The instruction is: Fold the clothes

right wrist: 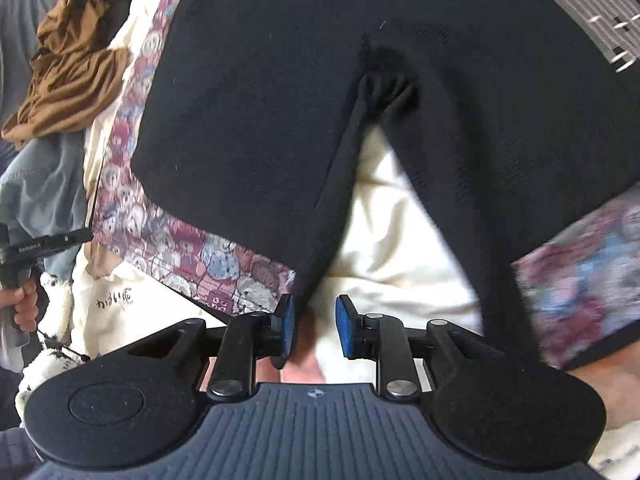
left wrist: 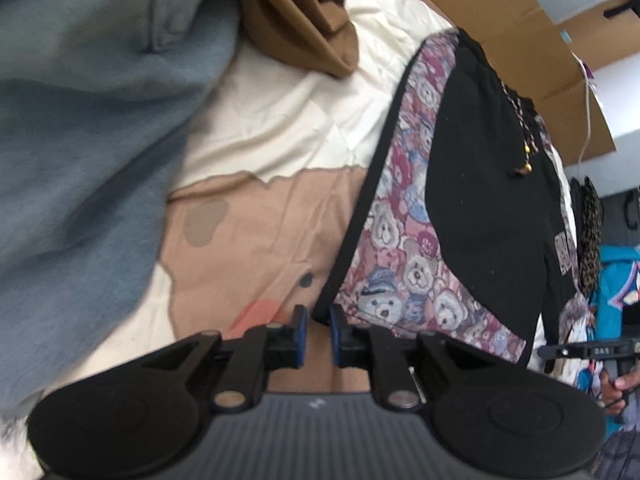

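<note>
Black shorts just beyond the parted right claw.

My left gripper sits with its jaws a little apart at the black-trimmed corner of the teddy-bear print shorts, nothing pinched between them. Black shorts lie on top, a blue-grey garment to the left.

We see black shorts with teddy-bear panels in maroon, blue and grey, a cream sheet, a brown garment, a blue-grey sweatshirt, and blue claw pads.
</note>
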`<act>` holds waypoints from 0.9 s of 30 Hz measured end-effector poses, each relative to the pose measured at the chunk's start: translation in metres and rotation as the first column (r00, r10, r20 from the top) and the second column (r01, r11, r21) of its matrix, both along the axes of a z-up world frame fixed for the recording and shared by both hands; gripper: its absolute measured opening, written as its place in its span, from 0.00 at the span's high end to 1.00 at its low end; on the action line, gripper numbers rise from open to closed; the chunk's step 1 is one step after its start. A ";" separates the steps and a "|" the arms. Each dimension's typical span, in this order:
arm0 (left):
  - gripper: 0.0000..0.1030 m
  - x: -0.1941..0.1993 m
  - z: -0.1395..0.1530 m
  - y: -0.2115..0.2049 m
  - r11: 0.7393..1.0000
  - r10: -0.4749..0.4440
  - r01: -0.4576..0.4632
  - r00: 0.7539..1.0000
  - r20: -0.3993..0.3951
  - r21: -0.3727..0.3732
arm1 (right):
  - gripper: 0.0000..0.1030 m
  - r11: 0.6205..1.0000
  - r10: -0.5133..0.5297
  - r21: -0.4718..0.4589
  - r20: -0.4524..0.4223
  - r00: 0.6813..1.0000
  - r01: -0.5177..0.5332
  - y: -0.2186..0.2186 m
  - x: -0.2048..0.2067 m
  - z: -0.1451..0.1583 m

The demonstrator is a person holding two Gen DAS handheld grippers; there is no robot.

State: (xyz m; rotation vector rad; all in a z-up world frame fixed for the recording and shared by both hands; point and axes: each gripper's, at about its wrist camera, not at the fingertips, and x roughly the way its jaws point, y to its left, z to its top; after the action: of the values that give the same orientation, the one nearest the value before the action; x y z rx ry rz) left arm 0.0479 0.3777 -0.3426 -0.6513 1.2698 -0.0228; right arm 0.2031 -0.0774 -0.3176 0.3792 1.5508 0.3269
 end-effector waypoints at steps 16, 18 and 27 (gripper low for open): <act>0.67 0.042 0.157 -0.040 0.997 -0.046 0.035 0.987 0.157 0.067 | 0.65 0.975 0.076 -0.223 0.240 0.968 -0.021 -0.019 0.022 0.150; 0.66 0.044 0.182 -0.047 0.996 -0.049 0.036 0.982 0.183 0.077 | 0.63 0.968 0.099 -0.247 0.261 0.960 -0.033 -0.021 0.021 0.176; 0.60 0.061 0.269 -0.073 0.997 -0.063 0.051 0.971 0.231 0.056 | 0.58 0.964 0.076 -0.266 0.361 0.929 0.024 -0.037 0.014 0.284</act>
State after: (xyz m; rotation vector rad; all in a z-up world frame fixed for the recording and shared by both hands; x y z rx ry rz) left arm 0.1090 0.3043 -0.0733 -0.5519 1.0587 -0.1119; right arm 0.2172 -0.1143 -0.0337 0.0769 1.2079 0.1920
